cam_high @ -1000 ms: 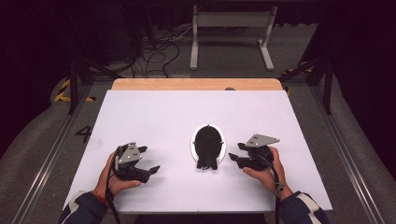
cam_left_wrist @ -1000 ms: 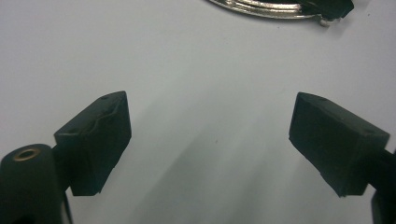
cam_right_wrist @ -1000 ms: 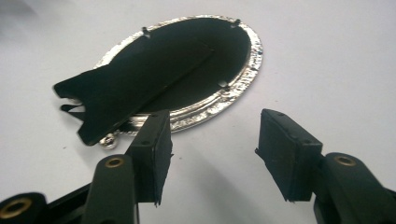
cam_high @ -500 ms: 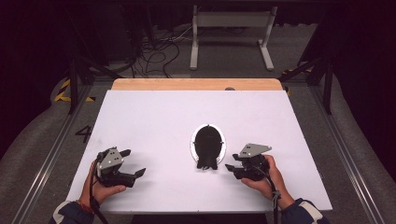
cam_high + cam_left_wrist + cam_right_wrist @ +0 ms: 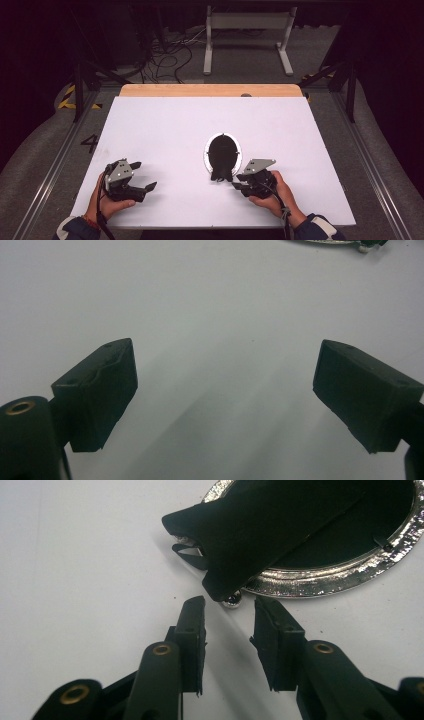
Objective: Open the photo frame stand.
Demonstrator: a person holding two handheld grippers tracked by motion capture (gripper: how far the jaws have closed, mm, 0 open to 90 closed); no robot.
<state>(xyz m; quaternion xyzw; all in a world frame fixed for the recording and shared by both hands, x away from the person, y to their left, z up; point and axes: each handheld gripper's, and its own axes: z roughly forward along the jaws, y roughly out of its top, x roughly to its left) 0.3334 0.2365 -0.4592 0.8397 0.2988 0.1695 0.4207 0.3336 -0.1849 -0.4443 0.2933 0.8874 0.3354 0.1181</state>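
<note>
An oval silver-rimmed picture frame lies back-up near the middle of the white worktop, its black easel stand jutting over the near rim. The right tongs sit just beside that stand's tip; their jaws have just been closing, with a gap left and nothing pressed between them. The left tongs rest well apart to the left, jaws spread wide over bare worktop.
</note>
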